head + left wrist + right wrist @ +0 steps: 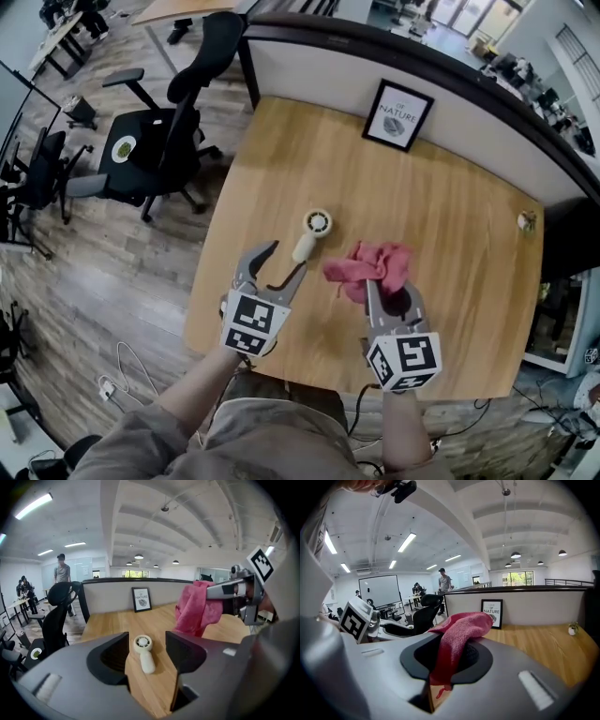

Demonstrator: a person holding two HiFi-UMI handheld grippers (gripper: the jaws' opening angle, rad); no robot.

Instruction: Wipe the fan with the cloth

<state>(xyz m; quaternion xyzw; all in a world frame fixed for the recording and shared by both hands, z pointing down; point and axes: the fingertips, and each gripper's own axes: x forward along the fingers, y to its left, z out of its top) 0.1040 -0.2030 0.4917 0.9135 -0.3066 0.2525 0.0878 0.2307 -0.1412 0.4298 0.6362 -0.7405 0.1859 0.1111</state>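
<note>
**Cloth gripped on the right, fan lying ahead of the open left**

Reaches in over the near edge of the wooden table (469,244) with both forearms, coming up from the bottom of the head view. Carries a gripper in each hand, marker cubes toward the body, tips pointing forward and somewhat downward.

Holds the left gripper (286,258) with its jaws spread wide and released, grasping nothing. Angles it up and to the right in the head view, straight at the fan (314,230). Frames the fan between the two jaws in the left gripper view, yet stops short of it, touching it with neither pad.

Finds the fan lying flat on the table, toward the left side and nearer the front edge than the back. Looks small, white and handheld, with the round head farther off and the handle pointing back toward the left gripper.

Clamps the right gripper (392,292) on the pink cloth (375,264), jaws clenched on a bunched fold. Lets the rest spill forward and leftward past the tips in loose folds. Hangs the cloth just right of the fan and apart from it, and level with the left gripper's tips in the head view.

Points the right gripper nearly straight ahead, roughly parallel to the table's right edge.

Leaves behind, at the table's far edge, a framed print (397,114) leaning on the partition. Shows a tiny potted plant (527,220) at the right edge. Places a black office chair (173,122) on the floor to the table's left.
</note>
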